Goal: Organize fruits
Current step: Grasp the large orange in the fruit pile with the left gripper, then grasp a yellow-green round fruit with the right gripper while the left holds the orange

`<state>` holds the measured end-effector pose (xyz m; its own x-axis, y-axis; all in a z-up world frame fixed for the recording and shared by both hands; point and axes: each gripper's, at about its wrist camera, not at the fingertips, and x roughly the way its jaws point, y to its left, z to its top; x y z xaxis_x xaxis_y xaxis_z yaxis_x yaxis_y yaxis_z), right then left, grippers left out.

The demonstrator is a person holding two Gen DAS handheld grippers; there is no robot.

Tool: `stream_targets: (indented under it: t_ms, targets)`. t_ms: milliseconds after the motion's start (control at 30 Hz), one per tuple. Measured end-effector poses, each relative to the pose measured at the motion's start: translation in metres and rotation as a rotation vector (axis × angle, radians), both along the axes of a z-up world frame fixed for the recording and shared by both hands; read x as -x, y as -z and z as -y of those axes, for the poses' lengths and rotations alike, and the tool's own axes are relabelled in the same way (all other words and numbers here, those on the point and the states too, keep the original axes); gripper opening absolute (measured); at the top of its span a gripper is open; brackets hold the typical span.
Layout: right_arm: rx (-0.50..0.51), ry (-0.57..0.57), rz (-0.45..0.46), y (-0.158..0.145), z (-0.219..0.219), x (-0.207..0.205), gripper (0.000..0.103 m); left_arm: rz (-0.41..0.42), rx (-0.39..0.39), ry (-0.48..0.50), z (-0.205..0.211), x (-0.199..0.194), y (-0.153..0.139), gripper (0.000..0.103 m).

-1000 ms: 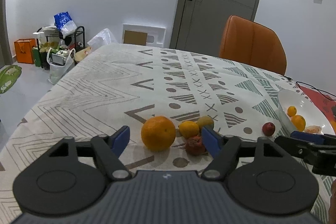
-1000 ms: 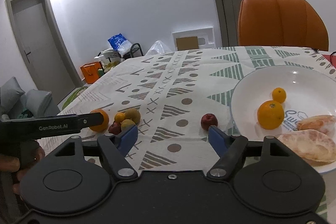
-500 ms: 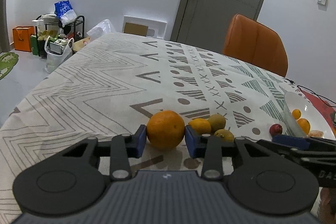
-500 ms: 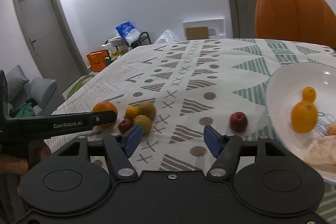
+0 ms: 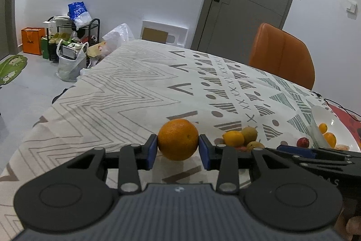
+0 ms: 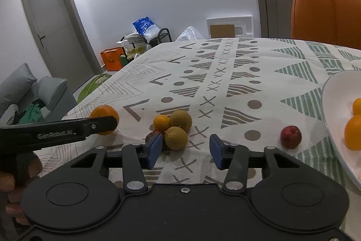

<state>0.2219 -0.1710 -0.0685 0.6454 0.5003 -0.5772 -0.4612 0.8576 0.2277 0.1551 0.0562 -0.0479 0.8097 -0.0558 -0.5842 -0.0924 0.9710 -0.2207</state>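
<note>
My left gripper [image 5: 178, 151] is shut on a large orange [image 5: 178, 139], a blue pad pressed on each side, low over the patterned tablecloth [image 5: 126, 92]. The right wrist view shows that orange [image 6: 102, 110] behind the left gripper's finger. My right gripper [image 6: 185, 149] hangs just in front of a cluster of small fruits and its jaws are closing. A yellow-green fruit [image 6: 176, 138] lies just beyond its left pad and no pad touches it. A small orange fruit [image 6: 161, 122], a greenish-brown one [image 6: 181, 120] and a dark red one [image 6: 150, 136] complete the cluster.
A small red fruit [image 6: 291, 136] lies alone to the right of the cluster. A white plate [image 6: 334, 105] at the right edge holds two oranges [image 6: 353, 132]. An orange chair [image 5: 282, 55] stands behind the table. A person's hand [image 6: 13, 177] holds the left gripper at lower left.
The left jaws have shut onto the large orange. The right gripper has swung left from the plate toward the fruit cluster, and its jaws have narrowed.
</note>
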Motion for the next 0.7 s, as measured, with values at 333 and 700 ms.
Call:
stream_targets:
  t_ms: [333,700]
  targets:
    - [-0.025,-0.024,-0.023,0.008,-0.010,-0.009,0.030,0.004,0.001,-0.015,-0.007,0.007,-0.003,0.038]
    - [-0.031,-0.020,0.003,-0.001,0.005,0.001,0.022,0.016,-0.016,0.012,0.009,0.005,-0.009,0.038]
